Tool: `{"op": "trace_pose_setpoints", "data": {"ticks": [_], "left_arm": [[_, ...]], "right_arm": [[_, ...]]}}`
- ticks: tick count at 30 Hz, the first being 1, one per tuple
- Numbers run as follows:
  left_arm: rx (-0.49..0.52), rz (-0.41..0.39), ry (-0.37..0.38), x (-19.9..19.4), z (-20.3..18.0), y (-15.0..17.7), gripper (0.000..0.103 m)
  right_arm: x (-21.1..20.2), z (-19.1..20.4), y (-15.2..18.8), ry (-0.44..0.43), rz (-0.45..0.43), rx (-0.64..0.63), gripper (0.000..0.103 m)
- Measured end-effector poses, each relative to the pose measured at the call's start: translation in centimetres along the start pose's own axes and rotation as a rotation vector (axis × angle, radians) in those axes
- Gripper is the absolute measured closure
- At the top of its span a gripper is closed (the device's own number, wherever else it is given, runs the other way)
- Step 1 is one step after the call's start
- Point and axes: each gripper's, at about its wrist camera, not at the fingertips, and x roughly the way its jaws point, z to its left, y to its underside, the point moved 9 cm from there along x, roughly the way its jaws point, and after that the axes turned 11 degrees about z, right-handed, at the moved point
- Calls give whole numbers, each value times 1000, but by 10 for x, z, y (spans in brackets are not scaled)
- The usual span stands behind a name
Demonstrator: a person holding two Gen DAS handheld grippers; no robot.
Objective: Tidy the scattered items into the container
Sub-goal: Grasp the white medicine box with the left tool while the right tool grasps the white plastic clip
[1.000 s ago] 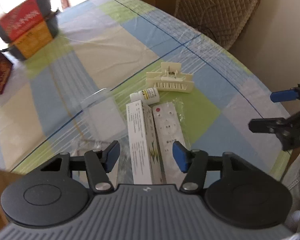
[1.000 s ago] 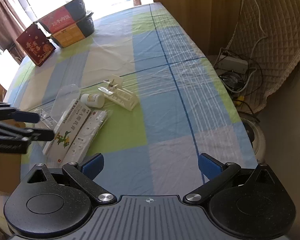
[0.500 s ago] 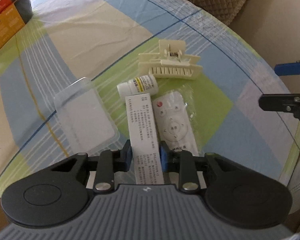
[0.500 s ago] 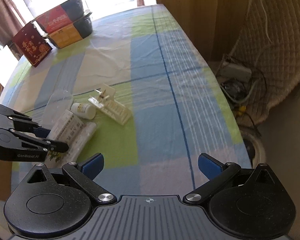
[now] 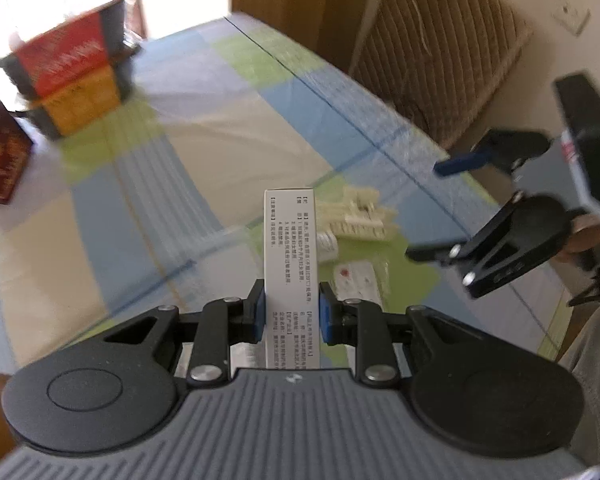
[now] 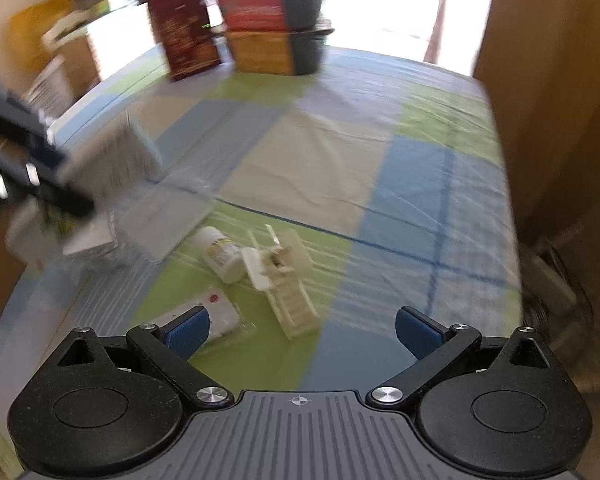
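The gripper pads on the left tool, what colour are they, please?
Blue pads, clearest in the left wrist view.

Worktop (image 5: 204,148) under checked cloth in blue, green, cream squares, clear plastic film over it. Beyond worktop's far end, bright window glare (image 6: 384,4), washed out. Wooden panel (image 6: 556,92) along worktop's right side. Quilted beige cover (image 5: 432,52) against cream wall right of worktop; wall socket (image 5: 572,14) above it. Stacked red and orange cartons (image 6: 260,28) at worktop's far end, dark red box (image 6: 186,34) beside them
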Motion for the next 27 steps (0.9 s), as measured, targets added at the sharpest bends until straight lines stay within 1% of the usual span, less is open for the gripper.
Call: {"op": "trace_pose_setpoints", "data": {"ticks": [4,5,6,9,13,14,16,19,23,27], "left_arm": [[-32,-54,-28,-34,22,1,82],[-43,-69,-38,-43,29,2,82],[-56,-84,-50,-53,36,3,82],[-97,-114,-91,-78,62,14,82],[-159,-120,-151,-105,96,38,82],[-174,-122,-166,-112,105,44,82],[-205,-125,-196,-126,122,57,82],[-251,-116,-231,-140,143,81,82],[-295,-108,-257,-152,160,111,82],[-345,-102,-255,-161,172,140,82]], "right_arm": [[18,8,-9,0,23,-97,0],[22,9,-11,4,30,-118,13],[26,10,-13,7,41,-132,18],[40,12,-19,38,59,-161,19],[51,17,-26,56,69,-173,20],[54,18,-27,56,77,-175,32],[58,20,-28,63,98,-173,45],[58,23,-30,88,104,-172,57],[46,28,-33,130,95,-151,59],[22,37,-40,145,66,-99,59]]}}
